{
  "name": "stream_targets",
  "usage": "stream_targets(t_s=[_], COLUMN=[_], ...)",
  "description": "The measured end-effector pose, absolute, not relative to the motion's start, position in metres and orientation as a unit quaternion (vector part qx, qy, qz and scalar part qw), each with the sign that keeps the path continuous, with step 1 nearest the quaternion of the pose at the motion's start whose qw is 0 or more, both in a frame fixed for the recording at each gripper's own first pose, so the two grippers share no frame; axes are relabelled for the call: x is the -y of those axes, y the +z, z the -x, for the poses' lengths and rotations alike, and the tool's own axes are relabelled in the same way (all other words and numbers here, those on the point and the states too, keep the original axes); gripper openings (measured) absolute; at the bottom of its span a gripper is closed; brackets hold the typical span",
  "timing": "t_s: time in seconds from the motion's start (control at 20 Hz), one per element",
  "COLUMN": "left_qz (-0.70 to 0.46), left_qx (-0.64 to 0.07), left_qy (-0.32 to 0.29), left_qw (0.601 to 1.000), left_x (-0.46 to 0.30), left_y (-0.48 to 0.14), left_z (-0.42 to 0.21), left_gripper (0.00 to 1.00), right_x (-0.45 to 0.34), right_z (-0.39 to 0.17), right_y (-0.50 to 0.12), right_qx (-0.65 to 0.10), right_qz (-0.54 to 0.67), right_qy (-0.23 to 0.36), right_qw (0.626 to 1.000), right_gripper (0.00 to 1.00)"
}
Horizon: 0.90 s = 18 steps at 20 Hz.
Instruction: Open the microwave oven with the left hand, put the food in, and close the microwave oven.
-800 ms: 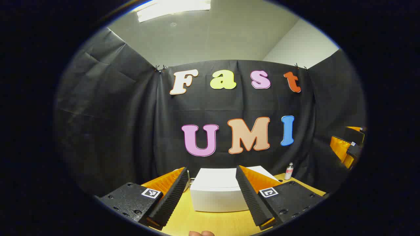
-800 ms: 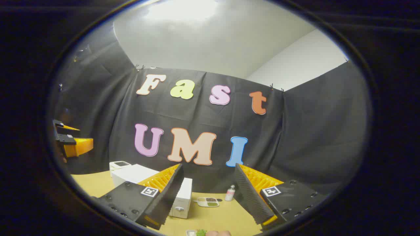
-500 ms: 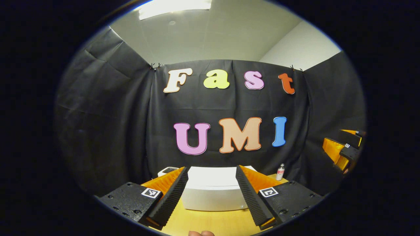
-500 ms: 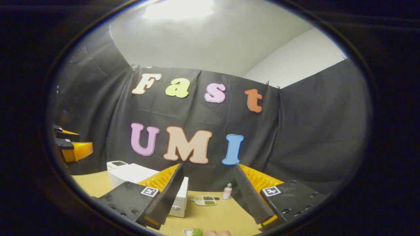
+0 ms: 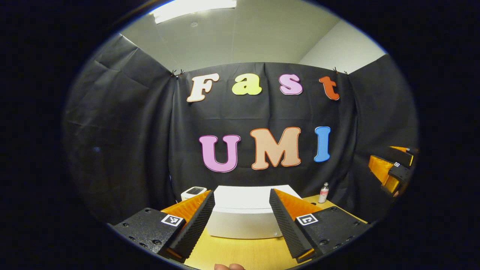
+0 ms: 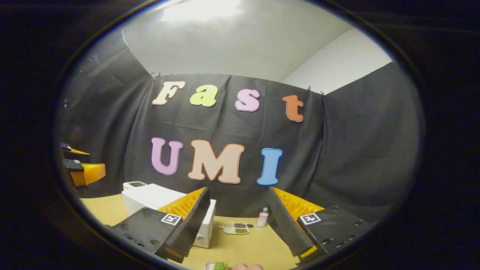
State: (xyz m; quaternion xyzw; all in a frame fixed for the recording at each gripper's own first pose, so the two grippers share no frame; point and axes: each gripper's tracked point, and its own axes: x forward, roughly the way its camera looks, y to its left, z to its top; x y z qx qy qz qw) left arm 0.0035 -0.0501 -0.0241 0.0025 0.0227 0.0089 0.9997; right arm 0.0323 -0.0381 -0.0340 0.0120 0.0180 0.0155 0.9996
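The microwave (image 5: 243, 215) sits shut on the table (image 5: 240, 253), at twelve o'clock between the left gripper (image 5: 242, 221)'s wide, empty fingers. The right gripper (image 6: 238, 221) is also spread wide and empty, with the food tray (image 6: 235, 228) ahead of it. A careless reach could probably shove the light oven backward. A small bottle (image 5: 323, 192) stands at two o'clock, and a white device (image 5: 193, 192) at ten.
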Motion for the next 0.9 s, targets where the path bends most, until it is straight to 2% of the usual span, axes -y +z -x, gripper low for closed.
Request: stream_targets(t_s=[0.55, 0.9], left_qz=[-0.007, -0.016], left_qx=[-0.028, -0.051], left_qy=[0.017, 0.002], left_qw=[0.999, 0.999], left_x=[0.057, 0.078], left_y=[-0.037, -0.082], left_z=[-0.019, -0.037], left_gripper=[0.94, 0.94], right_x=[0.037, 0.043], right_z=[-0.048, -0.045], right_y=[-0.043, -0.049], right_qx=[-0.021, -0.027], right_qz=[-0.007, -0.024], right_qy=[0.023, 0.024], right_qw=[0.999, 0.999], right_gripper=[0.97, 0.97])
